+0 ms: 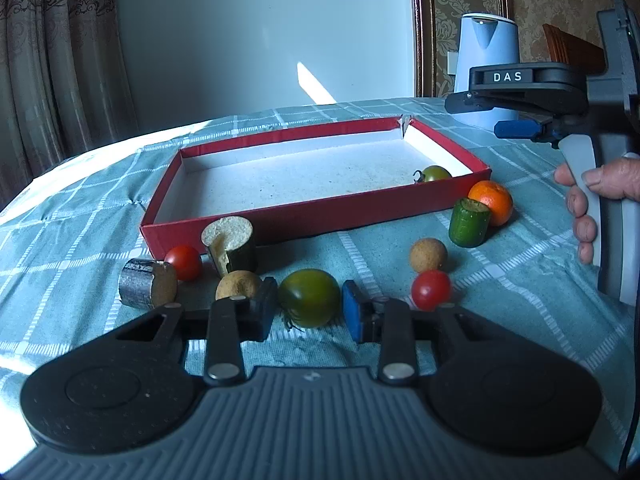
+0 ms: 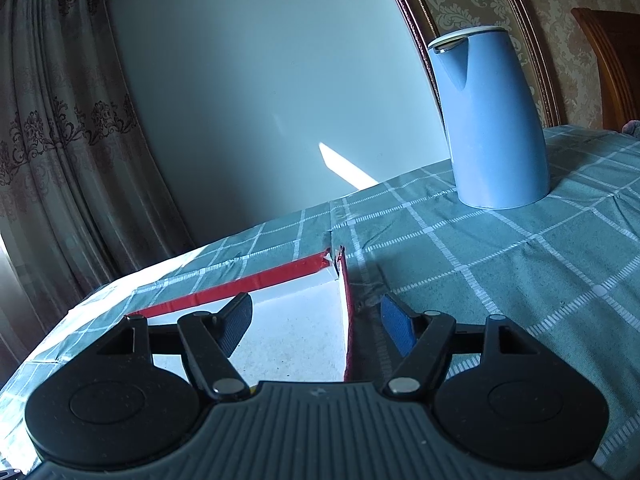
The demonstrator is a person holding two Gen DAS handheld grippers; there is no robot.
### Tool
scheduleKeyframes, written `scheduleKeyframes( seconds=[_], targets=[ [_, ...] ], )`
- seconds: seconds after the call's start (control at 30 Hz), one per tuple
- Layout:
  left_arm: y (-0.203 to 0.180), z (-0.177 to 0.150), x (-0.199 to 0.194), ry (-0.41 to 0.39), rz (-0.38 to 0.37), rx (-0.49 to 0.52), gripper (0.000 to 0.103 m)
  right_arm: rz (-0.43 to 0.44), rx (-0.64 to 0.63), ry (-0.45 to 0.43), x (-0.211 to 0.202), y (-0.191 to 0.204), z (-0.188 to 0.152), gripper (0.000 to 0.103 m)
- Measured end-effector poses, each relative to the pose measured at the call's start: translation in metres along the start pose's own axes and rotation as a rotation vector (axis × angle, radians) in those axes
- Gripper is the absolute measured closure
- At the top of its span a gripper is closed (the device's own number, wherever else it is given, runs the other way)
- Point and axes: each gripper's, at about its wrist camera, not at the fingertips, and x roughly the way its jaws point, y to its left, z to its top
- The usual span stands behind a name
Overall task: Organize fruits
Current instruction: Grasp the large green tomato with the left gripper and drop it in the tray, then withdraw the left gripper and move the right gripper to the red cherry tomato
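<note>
A shallow red box [image 1: 312,210] lies on the checked cloth; one green tomato [image 1: 437,173] sits in its near right corner. My left gripper [image 1: 309,308] is open, its fingers either side of a second green tomato [image 1: 309,297] on the cloth, not closed on it. Around it lie two red tomatoes [image 1: 183,262] [image 1: 431,289], two tan balls [image 1: 238,285] [image 1: 428,255], an orange [image 1: 491,202] and cucumber pieces [image 1: 469,222] [image 1: 230,245]. My right gripper [image 2: 316,322] is open and empty, raised over the box's right wall [image 2: 346,320]; it also shows in the left wrist view [image 1: 516,116].
A blue kettle [image 2: 494,120] stands on the cloth behind and right of the box. A dark cylinder piece [image 1: 147,283] lies at the left of the fruit. Curtains hang at the left; the table's far edge runs behind the box.
</note>
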Motion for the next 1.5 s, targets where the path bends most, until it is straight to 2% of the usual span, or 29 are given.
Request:
scheduleKeyframes(
  seconds=[0.23,0.3,0.37,0.5,0.57,0.63,0.83,0.87,0.9,0.97,1.13,1.17,1.3,1.4,1.5],
  targets=[
    [-0.001,0.000,-0.005,-0.023,-0.006,0.005,0.074,0.001,0.013,-0.005,-0.001,-0.002,0.001,0.032],
    [0.001,0.005,-0.011,-0.059,-0.003,-0.003,0.074,0.005,0.017,-0.009,-0.001,-0.002,0.001,0.032],
    [0.005,0.014,-0.016,-0.114,-0.003,-0.021,0.074,0.007,0.020,-0.011,-0.001,-0.002,0.002,0.032],
    [0.011,0.044,-0.004,-0.153,0.050,-0.032,0.074,0.009,0.023,-0.004,0.000,-0.002,0.001,0.032],
    [0.016,0.056,0.010,-0.152,0.092,-0.042,0.074,0.011,0.026,-0.001,0.000,-0.003,0.001,0.032],
    [0.021,0.062,0.026,-0.136,0.103,-0.052,0.073,0.012,0.029,0.000,0.001,-0.003,0.001,0.032],
    [0.037,0.061,0.054,-0.064,0.154,-0.106,0.072,0.023,0.037,0.006,0.002,-0.004,0.002,0.032],
    [0.038,0.060,0.053,-0.063,0.156,-0.109,0.064,0.024,0.037,0.008,0.002,-0.004,0.002,0.032],
    [0.039,0.059,0.051,-0.066,0.161,-0.111,0.047,0.024,0.038,0.008,0.002,-0.004,0.001,0.032],
    [0.039,0.055,0.040,-0.105,0.174,-0.118,0.033,0.021,0.038,0.007,0.002,-0.004,0.001,0.032],
    [0.045,0.046,0.000,-0.181,0.143,-0.138,0.016,0.014,0.038,0.012,0.002,-0.005,0.000,0.032],
    [0.048,0.041,-0.008,-0.192,0.150,-0.146,0.010,0.014,0.039,0.013,0.002,-0.005,0.000,0.032],
    [0.057,0.020,-0.026,-0.218,0.170,-0.149,0.004,0.033,0.020,0.000,-0.004,-0.001,-0.002,0.032],
    [0.066,0.009,-0.024,-0.205,0.189,-0.185,0.004,0.069,-0.025,-0.013,-0.017,0.006,-0.008,0.032],
    [0.076,0.006,-0.023,-0.191,0.181,-0.246,0.003,0.114,-0.032,0.010,-0.036,0.010,-0.023,0.032]
  ],
)
